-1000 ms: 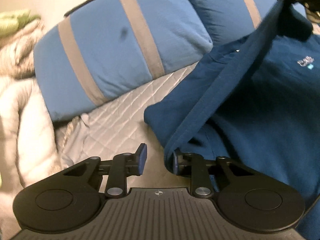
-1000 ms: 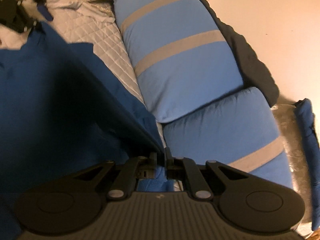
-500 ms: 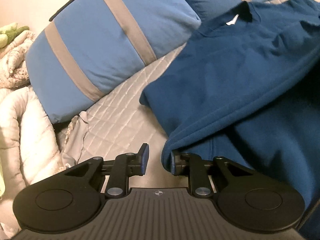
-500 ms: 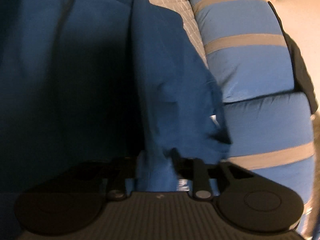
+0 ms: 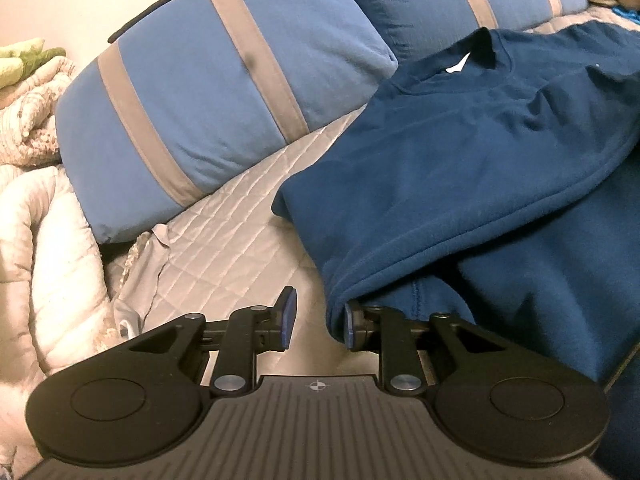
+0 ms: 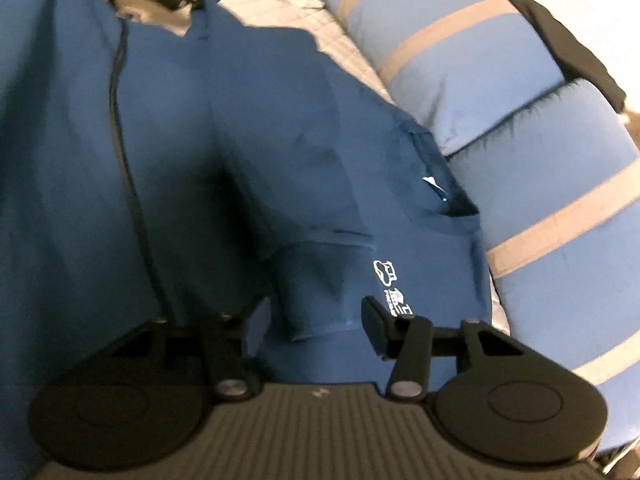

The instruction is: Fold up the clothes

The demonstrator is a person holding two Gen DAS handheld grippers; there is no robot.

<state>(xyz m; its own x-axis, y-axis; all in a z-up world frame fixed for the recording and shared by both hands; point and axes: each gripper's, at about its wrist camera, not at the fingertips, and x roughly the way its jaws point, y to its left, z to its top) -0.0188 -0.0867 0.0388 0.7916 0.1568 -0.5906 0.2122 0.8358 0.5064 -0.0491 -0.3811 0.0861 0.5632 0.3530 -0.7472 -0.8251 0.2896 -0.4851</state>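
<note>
- The navy sweatshirt lies on the quilted bed cover, its collar against the blue striped pillows.
- Done so far, judging by how the cloth lies: one side panel is laid across the body, making a long fold edge that runs toward the collar.
- Left to do, as a judgement: the other side, and then the crosswise fold from hem to collar. The task looks to be in its early half.
- Left tongs: jaws a little apart. A corner of the folded edge drapes over the right-hand pad; the left-hand pad stands clear of the cloth, so nothing is clamped.
- Right tongs: jaws have just been opening and now stand wide apart. A sleeve cuff lies loose between them, gripped by neither pad.
- Writing: a small white logo with characters is printed beside the cuff; it is too blurred to read.
- A white neck label shows inside the collar; no text is legible.
</note>
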